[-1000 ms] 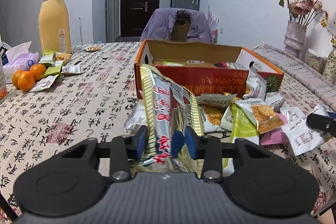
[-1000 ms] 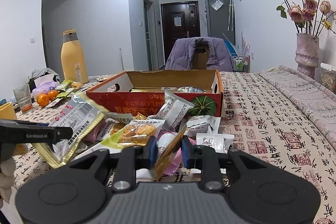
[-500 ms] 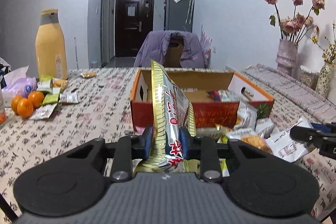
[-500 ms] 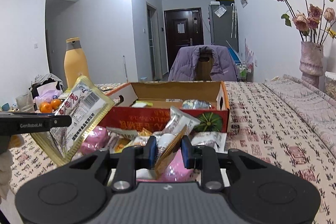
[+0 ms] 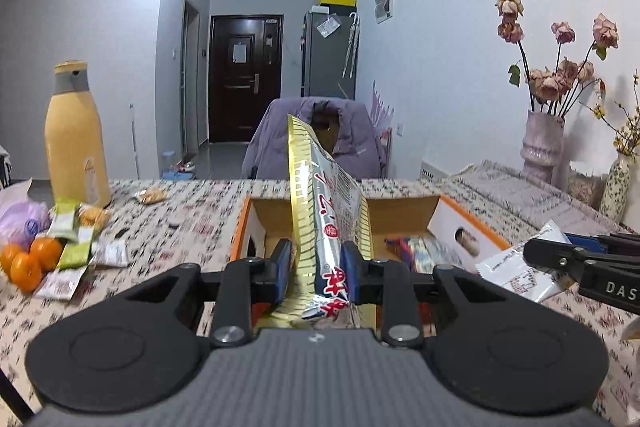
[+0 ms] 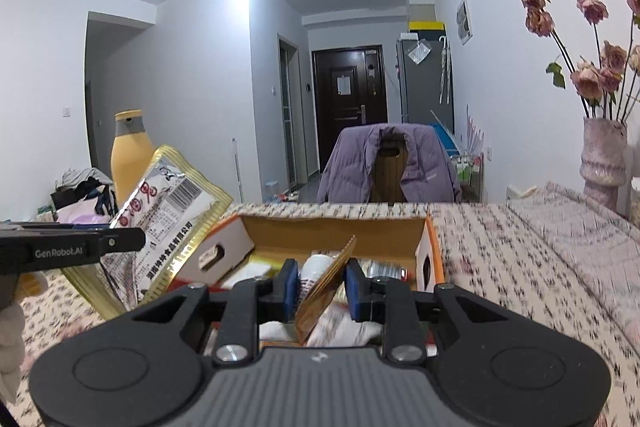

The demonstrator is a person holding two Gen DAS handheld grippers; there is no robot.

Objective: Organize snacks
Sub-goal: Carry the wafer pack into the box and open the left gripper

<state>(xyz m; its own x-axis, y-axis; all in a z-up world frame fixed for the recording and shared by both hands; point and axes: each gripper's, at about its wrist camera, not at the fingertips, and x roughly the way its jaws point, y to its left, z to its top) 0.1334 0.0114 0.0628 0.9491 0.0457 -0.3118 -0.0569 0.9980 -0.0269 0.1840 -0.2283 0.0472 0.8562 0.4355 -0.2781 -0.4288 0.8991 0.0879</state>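
Black claw [image 5: 314, 273] with blue pads [image 5: 283, 269], silver screws, ribbed grey housing.

My left hand-held gripper [image 5: 313, 273] is matt black plastic with blue rubbery pads [image 5: 283, 269], and the packet [image 5: 326, 215] in it is glossy, crinkled gold-and-silver foil. The box [image 6: 336, 233] is plain brown cardboard inside, printed outside. Patterned cloth covers the tabletop [image 5: 188, 223]. The bottle [image 5: 74, 143] looks like smooth, matt plastic.
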